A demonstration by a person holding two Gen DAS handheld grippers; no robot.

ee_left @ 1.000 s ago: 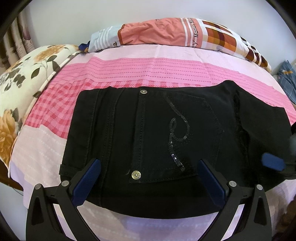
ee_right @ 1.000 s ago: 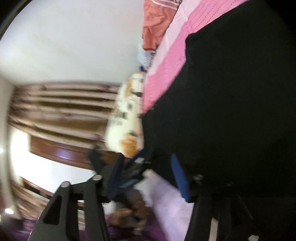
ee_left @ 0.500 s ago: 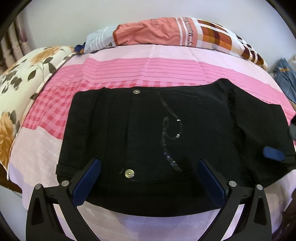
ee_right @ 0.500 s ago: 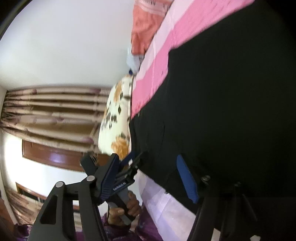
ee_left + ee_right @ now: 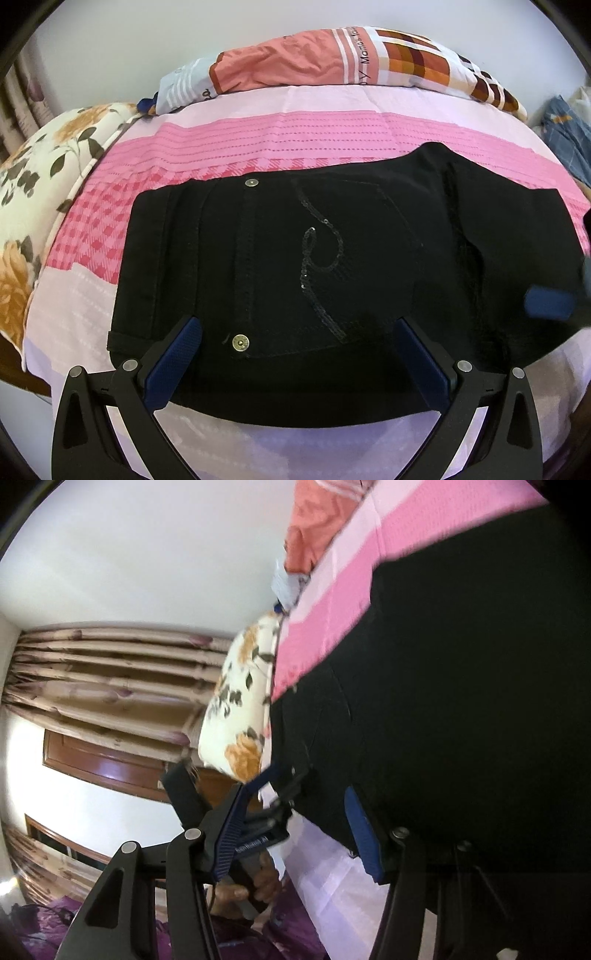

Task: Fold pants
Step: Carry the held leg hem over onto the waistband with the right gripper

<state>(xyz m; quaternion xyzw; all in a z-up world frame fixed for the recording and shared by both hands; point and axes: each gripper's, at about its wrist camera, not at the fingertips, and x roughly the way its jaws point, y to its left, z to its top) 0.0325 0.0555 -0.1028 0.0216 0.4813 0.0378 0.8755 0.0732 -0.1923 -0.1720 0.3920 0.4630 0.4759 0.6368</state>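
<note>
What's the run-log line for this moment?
left gripper: open over black sequinned denim pants on pink bedsheet | right gripper: jaws closing around pants edge, not gripped

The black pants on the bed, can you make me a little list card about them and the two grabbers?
thing: black pants, folded, lying flat
decoration: sequin swirl on the pocket, and a metal stud
where: on the pink striped bedsheet
nearby: floral pillow at the left, patterned blanket at the far edge
left gripper: wide open, fingers over the near edge of the pants, gripping nothing
right gripper: jaws closing at the pants' right end, one finger over the fabric, one off the bed's edge; not pinching yet
</note>
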